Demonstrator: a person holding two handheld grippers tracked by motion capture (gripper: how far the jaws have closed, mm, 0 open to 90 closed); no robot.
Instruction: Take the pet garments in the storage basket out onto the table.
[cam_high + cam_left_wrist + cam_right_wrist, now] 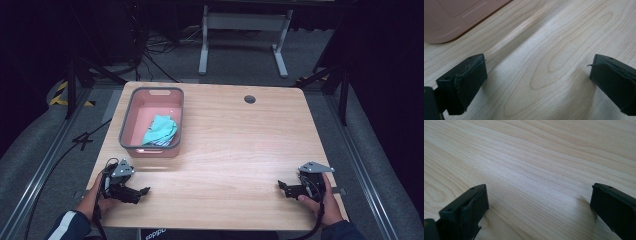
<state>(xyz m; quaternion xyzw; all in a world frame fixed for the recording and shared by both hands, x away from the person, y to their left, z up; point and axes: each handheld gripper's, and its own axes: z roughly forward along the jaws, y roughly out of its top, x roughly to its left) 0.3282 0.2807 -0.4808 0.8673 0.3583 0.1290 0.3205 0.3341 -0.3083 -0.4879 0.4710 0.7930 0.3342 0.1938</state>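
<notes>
A pink basket (131,112) with a grey rim stands upright on the far left part of the table, its long side running away from the person. Its pale outer wall (454,17) shows close in the left gripper view. Inside it a teal cloth (161,129) lies crumpled, bunched toward the near end.

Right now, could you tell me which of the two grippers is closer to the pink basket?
The left gripper: it sits just below the pink basket, while the right gripper is across the table.
</notes>
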